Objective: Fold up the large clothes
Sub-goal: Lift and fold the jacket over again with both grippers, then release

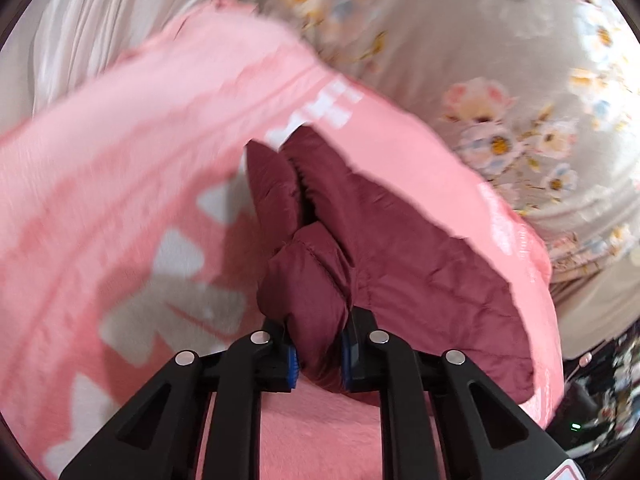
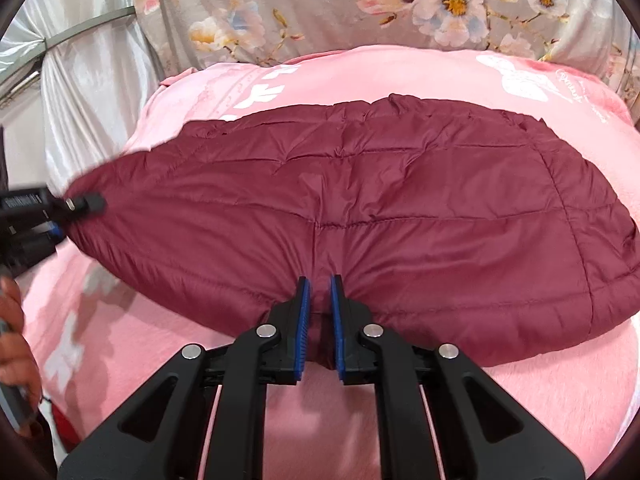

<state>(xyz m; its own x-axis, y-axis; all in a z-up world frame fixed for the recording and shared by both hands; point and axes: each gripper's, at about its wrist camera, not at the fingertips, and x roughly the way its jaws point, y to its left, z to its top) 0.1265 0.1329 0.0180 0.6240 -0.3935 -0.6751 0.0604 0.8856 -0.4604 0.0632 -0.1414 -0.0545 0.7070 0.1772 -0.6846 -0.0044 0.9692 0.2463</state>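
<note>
A maroon quilted puffer jacket (image 2: 380,208) lies spread on a pink blanket (image 2: 500,408). My right gripper (image 2: 319,284) is shut on the jacket's near edge, with fabric pinched between the blue pads (image 2: 303,320). My left gripper (image 1: 318,336) is shut on a bunched corner of the same jacket (image 1: 384,240). In the right wrist view the left gripper (image 2: 86,210) shows at the far left, holding the jacket's left tip. The left wrist view is motion-blurred.
The pink blanket (image 1: 100,160) with white prints covers the bed. A grey floral sheet (image 2: 320,8) lies behind it, and a white satin curtain (image 2: 88,80) hangs at the left. A person's hand (image 2: 16,344) is at the left edge. Dark clutter (image 1: 600,392) is at the right.
</note>
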